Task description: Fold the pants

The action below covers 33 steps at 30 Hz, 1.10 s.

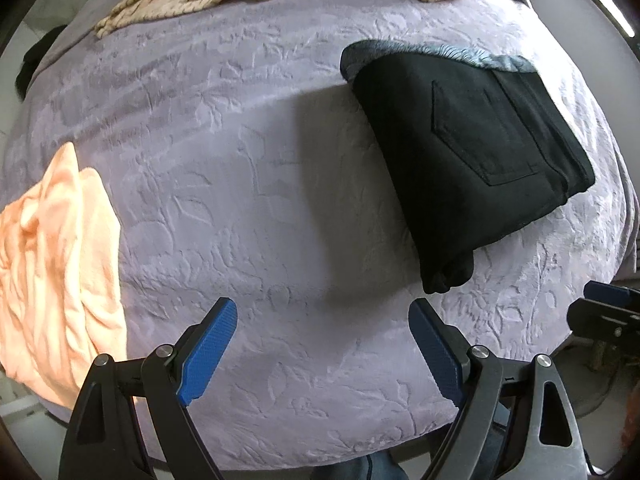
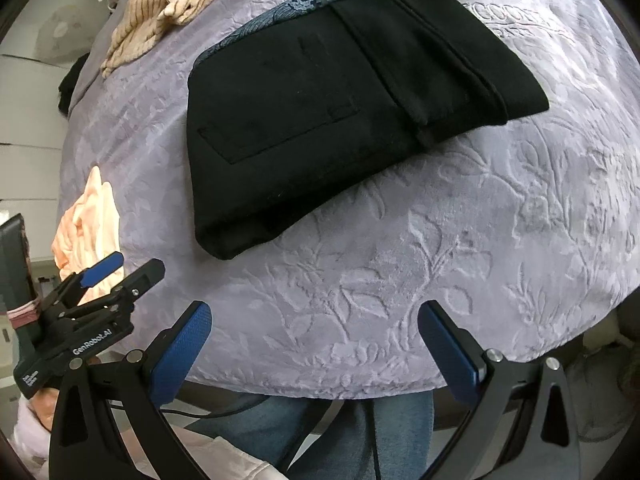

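On lilac bedspread (image 1: 260, 200), folded black pants (image 1: 472, 152)

Folded black pants (image 2: 340, 108) on lilac blanket (image 2: 460, 240), right gripper (image 2: 316, 344) jaws apart, empty

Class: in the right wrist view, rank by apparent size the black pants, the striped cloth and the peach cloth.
1. Black pants, by far the largest.
2. Striped cloth, partly cut off by the frame.
3. Peach cloth, partly hidden, so its rank against the striped cloth is unsure.
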{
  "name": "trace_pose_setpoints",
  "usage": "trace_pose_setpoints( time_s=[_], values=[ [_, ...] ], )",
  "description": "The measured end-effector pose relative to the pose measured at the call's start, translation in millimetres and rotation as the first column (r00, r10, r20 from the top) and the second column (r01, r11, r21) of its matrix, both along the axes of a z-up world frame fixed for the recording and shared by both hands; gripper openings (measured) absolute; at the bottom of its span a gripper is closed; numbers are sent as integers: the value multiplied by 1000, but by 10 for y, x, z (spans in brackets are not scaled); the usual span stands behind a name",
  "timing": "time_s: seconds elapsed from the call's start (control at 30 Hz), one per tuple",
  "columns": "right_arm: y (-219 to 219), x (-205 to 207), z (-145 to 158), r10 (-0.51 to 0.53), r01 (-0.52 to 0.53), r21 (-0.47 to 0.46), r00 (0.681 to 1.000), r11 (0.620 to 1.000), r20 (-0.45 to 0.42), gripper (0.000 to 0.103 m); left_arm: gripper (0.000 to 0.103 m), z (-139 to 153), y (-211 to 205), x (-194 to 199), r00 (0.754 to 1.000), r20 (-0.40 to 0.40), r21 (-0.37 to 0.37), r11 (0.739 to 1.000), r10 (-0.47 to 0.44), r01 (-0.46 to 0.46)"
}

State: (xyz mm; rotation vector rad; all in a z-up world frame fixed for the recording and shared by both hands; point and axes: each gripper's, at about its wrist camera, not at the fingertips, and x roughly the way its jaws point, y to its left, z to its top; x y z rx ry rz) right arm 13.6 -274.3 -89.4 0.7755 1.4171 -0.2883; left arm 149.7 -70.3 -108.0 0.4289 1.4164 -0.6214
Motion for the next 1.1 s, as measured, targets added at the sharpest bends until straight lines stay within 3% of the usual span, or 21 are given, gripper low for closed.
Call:
trace_pose_setpoints(
  time_s=[0.3,0.73,1.1],
  values=[
    [-544,123,5,58,-58,14,998,998,35,103,89,-17,-321,118,996,10,56,994,93,-93],
    [-1734,53,-39,-5,4,12,999,1000,40,103,89,12,-924,253,984,20,66,982,178,-179],
    [-1844,164,-218,25,-26,56,999,998,26,103,89,-43,-1036,295,980,18,106,974,199,-200]
  ],
)
